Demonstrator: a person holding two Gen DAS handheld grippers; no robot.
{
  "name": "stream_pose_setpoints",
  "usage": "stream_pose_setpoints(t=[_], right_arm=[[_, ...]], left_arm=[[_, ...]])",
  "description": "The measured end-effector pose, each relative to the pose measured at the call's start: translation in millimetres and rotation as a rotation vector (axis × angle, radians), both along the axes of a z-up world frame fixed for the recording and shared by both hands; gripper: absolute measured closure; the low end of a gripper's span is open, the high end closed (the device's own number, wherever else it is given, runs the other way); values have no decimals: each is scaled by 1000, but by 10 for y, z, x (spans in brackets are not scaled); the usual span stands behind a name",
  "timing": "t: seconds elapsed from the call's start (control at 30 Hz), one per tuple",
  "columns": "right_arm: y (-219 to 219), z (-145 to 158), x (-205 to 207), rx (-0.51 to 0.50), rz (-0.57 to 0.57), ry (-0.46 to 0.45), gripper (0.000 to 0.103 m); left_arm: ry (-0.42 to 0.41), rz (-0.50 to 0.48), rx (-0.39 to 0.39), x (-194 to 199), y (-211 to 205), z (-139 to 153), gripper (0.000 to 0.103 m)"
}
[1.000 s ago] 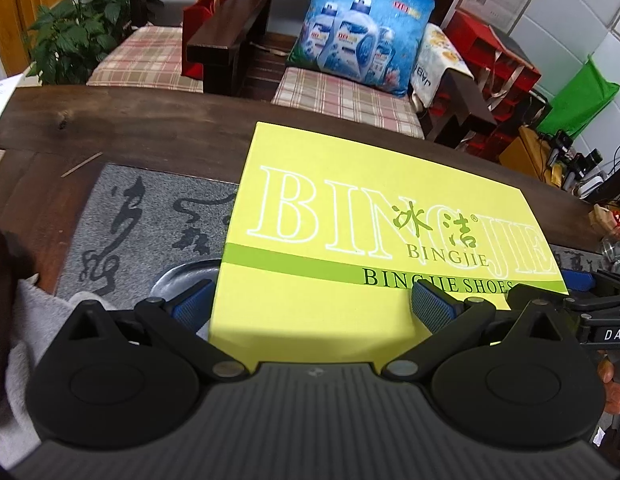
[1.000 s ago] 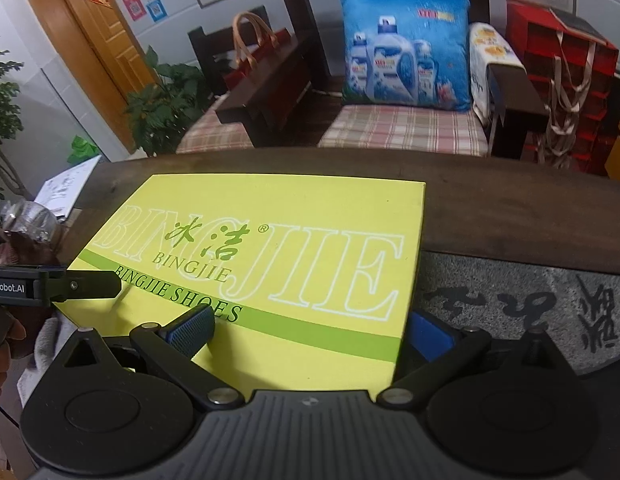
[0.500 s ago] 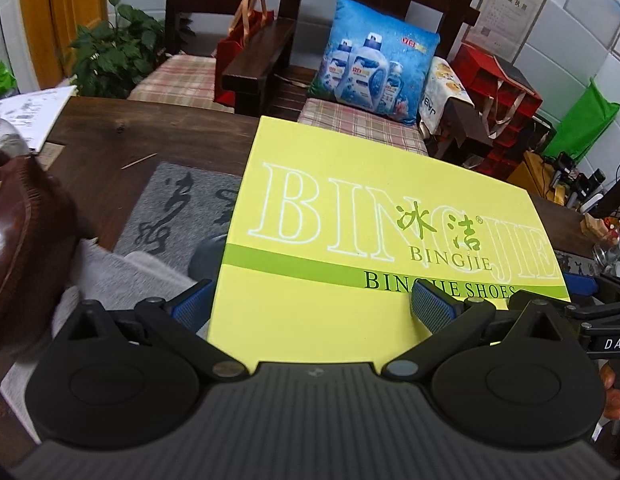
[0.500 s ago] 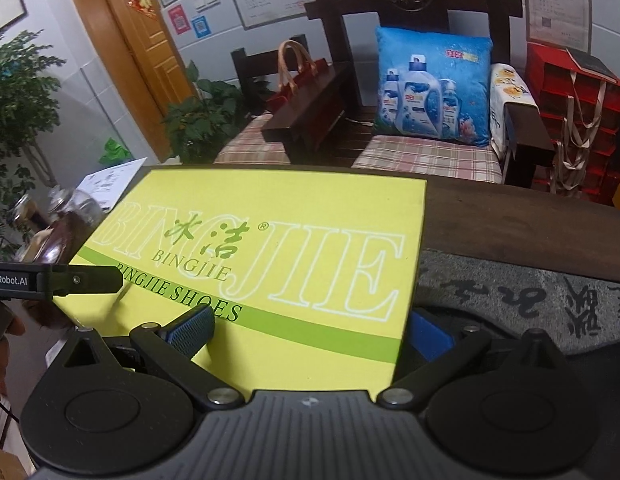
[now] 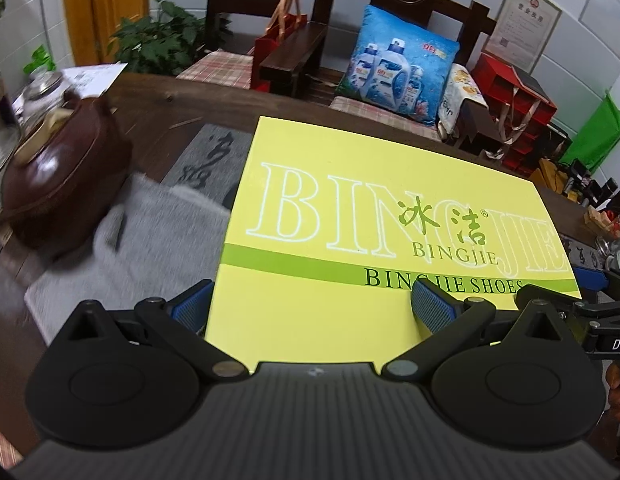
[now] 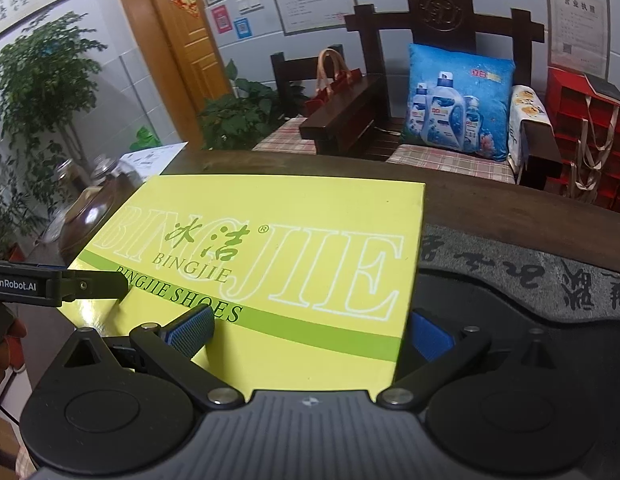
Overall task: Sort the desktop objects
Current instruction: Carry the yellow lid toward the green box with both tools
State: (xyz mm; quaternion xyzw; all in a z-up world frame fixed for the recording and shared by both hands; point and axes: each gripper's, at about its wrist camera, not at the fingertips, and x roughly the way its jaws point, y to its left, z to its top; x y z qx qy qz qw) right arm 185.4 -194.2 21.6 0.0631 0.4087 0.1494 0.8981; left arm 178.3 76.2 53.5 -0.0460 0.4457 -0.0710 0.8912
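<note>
Shoebox lid (image 5: 373,240), yellow, held level above the bench (image 5: 158,108): left tongs (image 5: 313,304) grip its near left corner, right tongs (image 6: 310,332) its near right corner, each spread wide across it.

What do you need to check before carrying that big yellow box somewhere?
1. Left gripper on the yellow box, one pad on top and one at its left edge: ok.
2. Right gripper on the box's other end, same way: ok.
3. Brown pot clear of the box: ok, but close on the left.
4. Grey cloth free of the box: cannot tell, its edge is hidden.
5. What is under the box: cannot tell.
6. A landing spot: cannot tell.
</note>
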Motion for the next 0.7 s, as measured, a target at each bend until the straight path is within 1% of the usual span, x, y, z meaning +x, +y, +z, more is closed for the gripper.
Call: stream_pose_setpoints(t=[0.2,0.37,0.7], right_arm=[[2,-73,-339,-4,30,14,0],[-24,-64,-597,-7,55,13,0],[-29,-8,-1052,5,86,-7,0]], left_arm=[[17,40,-7,-422,2,-95,0],[20,64,-17,-719,-26,-116,0],[-8,116,-14,-1293,-19,-79,0]])
